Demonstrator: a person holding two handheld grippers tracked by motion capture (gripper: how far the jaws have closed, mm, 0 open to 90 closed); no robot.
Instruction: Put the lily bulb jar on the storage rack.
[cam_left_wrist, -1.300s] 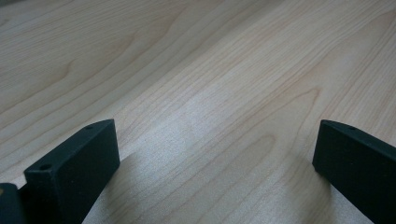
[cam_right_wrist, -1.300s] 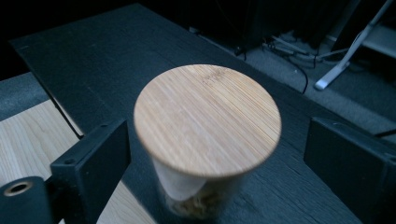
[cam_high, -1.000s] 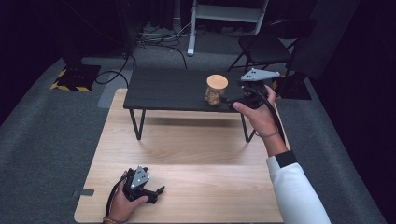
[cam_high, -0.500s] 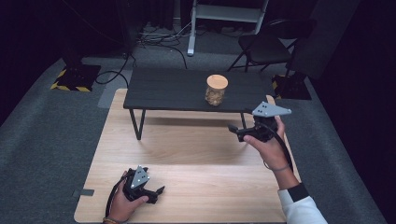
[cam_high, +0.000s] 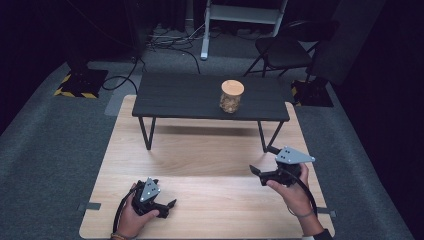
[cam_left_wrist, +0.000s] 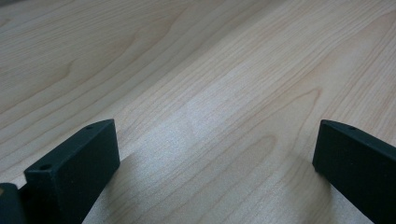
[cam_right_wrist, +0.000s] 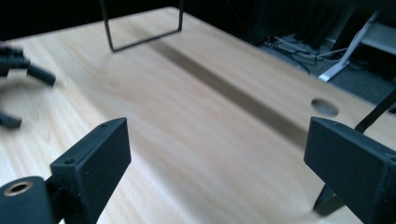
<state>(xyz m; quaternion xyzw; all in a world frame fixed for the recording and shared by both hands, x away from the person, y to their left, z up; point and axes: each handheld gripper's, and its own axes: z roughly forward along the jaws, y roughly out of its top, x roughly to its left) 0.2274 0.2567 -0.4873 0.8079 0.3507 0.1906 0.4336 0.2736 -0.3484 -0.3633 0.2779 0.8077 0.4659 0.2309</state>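
Observation:
A glass jar with a wooden lid stands upright on the small black table, toward its right half. My right gripper is open above the wooden tabletop, in front of the black table's right leg, nothing between its jaws. In the right gripper view its jaws stand wide apart over bare wood. My left gripper rests open low at the near left of the wooden tabletop; in the left gripper view its jaws are spread over the wood grain.
The black table's wire legs stand on the wooden tabletop. The other gripper appears at the left of the right gripper view. A folding chair, cables and a white stand sit on the grey carpet behind.
My right gripper has drawn back from beside the jar on the black table, down and toward me, to hover over the wooden tabletop. The jar stays put. The left gripper has not moved.

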